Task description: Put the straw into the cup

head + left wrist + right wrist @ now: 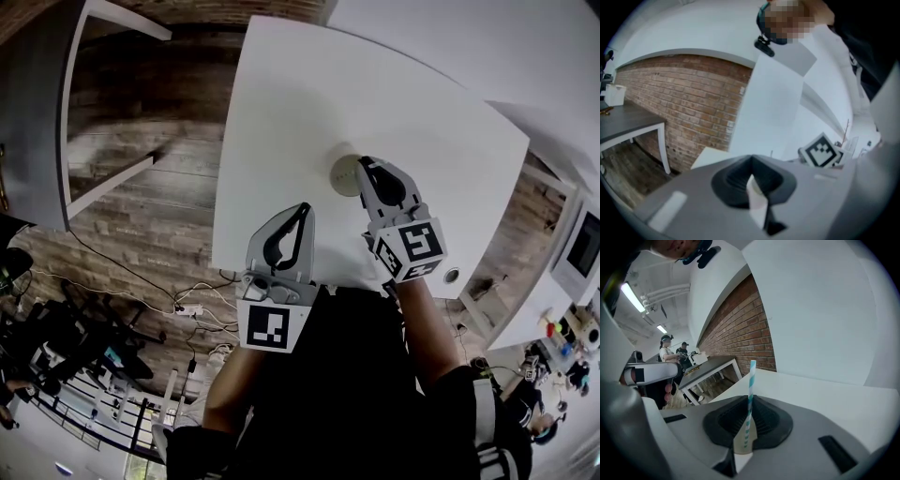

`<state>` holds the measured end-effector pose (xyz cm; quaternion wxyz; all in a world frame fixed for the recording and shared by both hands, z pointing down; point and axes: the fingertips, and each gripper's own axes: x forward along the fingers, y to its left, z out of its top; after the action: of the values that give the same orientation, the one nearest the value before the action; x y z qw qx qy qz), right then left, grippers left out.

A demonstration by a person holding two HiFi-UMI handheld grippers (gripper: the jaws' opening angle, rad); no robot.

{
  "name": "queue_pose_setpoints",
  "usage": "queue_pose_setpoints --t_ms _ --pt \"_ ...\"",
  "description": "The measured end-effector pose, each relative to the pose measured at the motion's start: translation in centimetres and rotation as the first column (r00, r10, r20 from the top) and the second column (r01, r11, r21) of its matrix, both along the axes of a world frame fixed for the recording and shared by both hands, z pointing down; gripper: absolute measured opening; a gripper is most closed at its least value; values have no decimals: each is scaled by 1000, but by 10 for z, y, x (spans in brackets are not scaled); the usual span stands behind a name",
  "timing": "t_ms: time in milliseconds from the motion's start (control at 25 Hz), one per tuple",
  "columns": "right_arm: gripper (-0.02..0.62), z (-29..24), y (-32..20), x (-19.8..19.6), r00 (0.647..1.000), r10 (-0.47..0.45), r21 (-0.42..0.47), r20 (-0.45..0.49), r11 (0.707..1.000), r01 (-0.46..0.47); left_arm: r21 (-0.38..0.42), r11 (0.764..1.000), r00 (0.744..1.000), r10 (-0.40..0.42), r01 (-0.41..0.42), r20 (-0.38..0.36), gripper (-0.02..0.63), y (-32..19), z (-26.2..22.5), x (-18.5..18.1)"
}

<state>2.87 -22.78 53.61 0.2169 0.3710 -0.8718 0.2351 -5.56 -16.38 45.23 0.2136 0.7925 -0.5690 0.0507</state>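
Observation:
The head view looks down on a round pale cup (341, 174) standing on the white table (309, 103). My right gripper (365, 165) is at the cup's right rim and covers part of it. That gripper (751, 400) is shut on a teal-and-white striped straw (751, 380), which sticks up past the fingertips. A bit of pale paper (743, 444) sits at the straw's lower end. My left gripper (304, 210) hangs over the table's near edge, left of the cup and apart from it. It (752, 161) is shut on a white paper strip (757, 202).
The table's near edge (281, 272) runs just under both grippers. Left of it lie a wooden floor (141, 187), cables (187, 307) and a grey table (37, 112). A brick wall (740, 333) and another grey table (710, 366) with people (670, 352) stand behind.

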Motion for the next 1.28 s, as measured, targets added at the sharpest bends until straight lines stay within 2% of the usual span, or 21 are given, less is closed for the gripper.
queue_pose_setpoints --t_ms 520,920,1120,1280 --pt "26 4 -11 -4 1000 -16 27 -5 1000 16 -16 1000 1000 -25 25 -16 5 -1 4 -3" --pt "27 16 -15 -2 1000 -20 -28 -13 999 20 -10 1000 1000 -27 27 -9 5 1 5 -8" --pt "95 18 -14 3 1000 -10 -46 -28 999 9 -14 1000 1000 -26 26 -13 5 5 4 -7" --pt "105 14 -10 8 1000 8 -32 -19 999 -9 6 1000 1000 -29 29 -8 5 10 0 -7"
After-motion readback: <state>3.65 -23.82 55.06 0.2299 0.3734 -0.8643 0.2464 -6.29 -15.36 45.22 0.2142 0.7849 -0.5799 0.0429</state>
